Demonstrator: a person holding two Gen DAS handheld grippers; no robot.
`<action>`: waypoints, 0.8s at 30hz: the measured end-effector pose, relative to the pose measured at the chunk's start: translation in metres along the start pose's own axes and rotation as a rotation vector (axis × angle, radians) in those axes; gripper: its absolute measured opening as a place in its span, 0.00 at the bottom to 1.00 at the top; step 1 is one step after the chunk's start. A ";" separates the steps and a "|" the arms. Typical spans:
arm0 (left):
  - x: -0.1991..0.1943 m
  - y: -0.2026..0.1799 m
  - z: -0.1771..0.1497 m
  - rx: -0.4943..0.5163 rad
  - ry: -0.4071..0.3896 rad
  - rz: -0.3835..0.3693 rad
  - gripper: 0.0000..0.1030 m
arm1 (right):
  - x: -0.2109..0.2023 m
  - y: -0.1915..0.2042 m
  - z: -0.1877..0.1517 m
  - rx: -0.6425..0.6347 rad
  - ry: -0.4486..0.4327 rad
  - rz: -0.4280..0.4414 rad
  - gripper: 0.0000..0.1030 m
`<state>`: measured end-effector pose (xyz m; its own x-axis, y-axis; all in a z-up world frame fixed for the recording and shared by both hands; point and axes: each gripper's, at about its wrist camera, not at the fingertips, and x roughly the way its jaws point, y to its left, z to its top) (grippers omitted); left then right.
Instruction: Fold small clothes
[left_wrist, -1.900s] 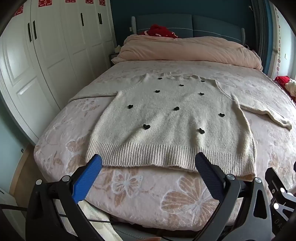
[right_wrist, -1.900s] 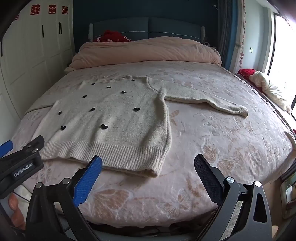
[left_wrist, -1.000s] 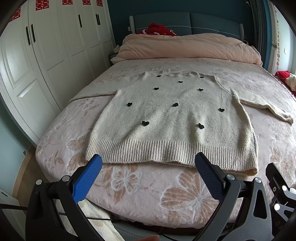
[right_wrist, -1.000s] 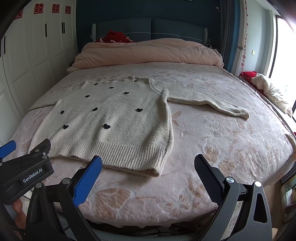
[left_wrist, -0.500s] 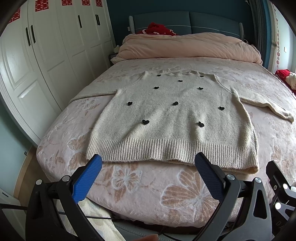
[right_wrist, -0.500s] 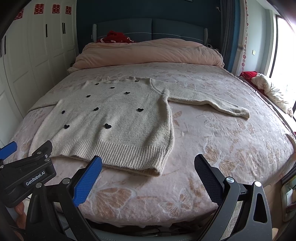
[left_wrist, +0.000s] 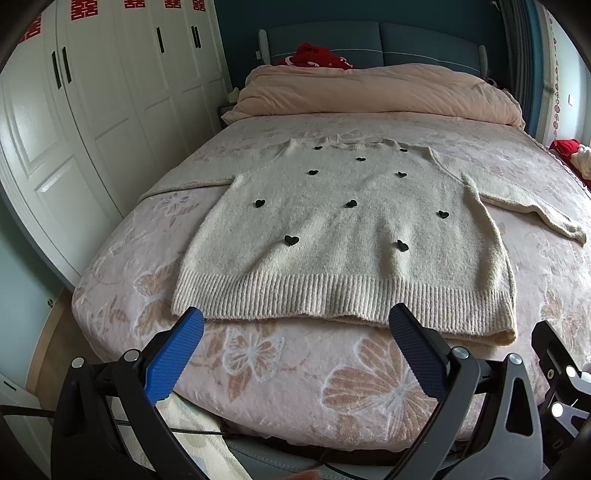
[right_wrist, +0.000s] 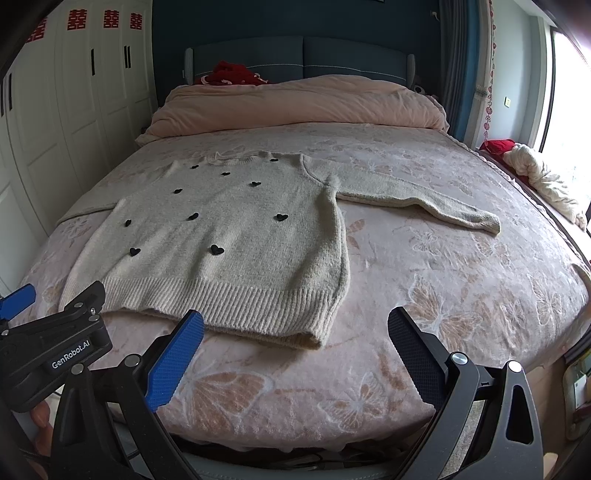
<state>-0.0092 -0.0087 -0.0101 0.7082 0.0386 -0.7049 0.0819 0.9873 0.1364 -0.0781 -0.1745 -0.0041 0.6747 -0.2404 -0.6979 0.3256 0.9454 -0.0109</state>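
A cream knit sweater (left_wrist: 347, 236) with small black hearts lies flat, front up, on the bed, both sleeves spread out, hem toward me. It also shows in the right wrist view (right_wrist: 229, 236), its right sleeve (right_wrist: 417, 201) stretched to the right. My left gripper (left_wrist: 295, 354) is open and empty, held just short of the hem at the bed's foot. My right gripper (right_wrist: 295, 354) is open and empty, near the hem's right corner. The left gripper's body (right_wrist: 48, 350) shows at the left of the right wrist view.
The bed (left_wrist: 369, 387) has a pink floral cover. A rolled pink duvet (left_wrist: 376, 92) and a red item (left_wrist: 314, 53) lie by the headboard. White wardrobes (left_wrist: 92, 110) stand left. Clothes (right_wrist: 535, 173) lie on the right sill.
Both grippers have risen and come slightly closer to the bed's foot; the sweater sits a little lower and nearer in view. The sweater has not moved.
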 end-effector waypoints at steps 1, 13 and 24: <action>0.000 0.000 0.000 0.001 0.000 0.000 0.95 | 0.000 0.000 0.000 0.000 0.000 0.001 0.95; 0.000 -0.003 -0.001 0.010 0.004 0.001 0.95 | 0.002 -0.001 -0.001 0.001 0.003 0.007 0.95; 0.001 -0.005 -0.001 0.014 0.004 -0.001 0.95 | 0.003 0.001 -0.004 0.006 0.004 0.011 0.95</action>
<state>-0.0097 -0.0130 -0.0124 0.7054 0.0384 -0.7078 0.0922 0.9851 0.1454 -0.0780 -0.1733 -0.0094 0.6758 -0.2294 -0.7005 0.3220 0.9467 0.0007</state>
